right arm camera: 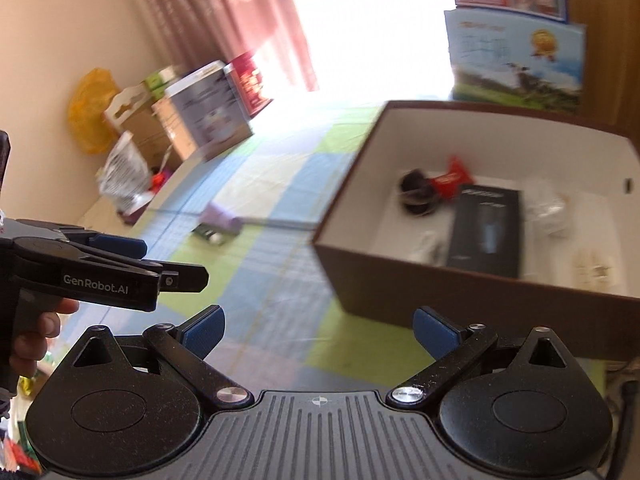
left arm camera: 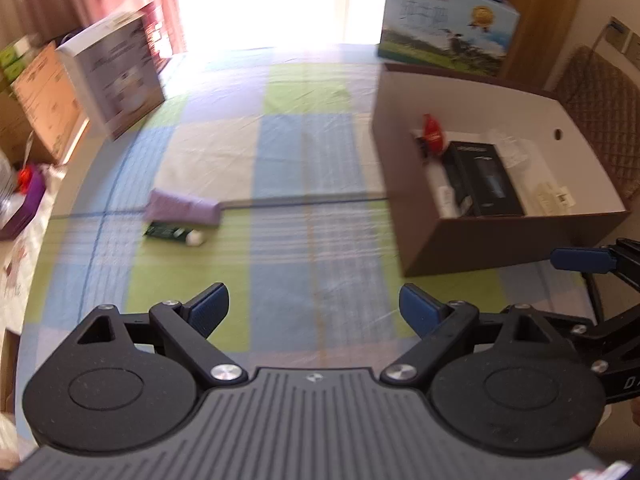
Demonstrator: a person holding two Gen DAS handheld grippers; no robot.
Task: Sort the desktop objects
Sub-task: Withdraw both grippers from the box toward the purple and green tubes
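A: Left to right?
B: Lilac pouch flat on checked worktop, green tube with white cap touching its near edge. Brown box at right holds black carton, red packet.
A: Grippers?
B: Left gripper and right gripper both spread wide, empty.

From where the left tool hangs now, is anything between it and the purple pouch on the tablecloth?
Nothing visible. The left tool is open and empty, with only bare checked tablecloth between it and the purple pouch. A small green tube lies against the pouch's near edge, and the brown box stands well off to the right.
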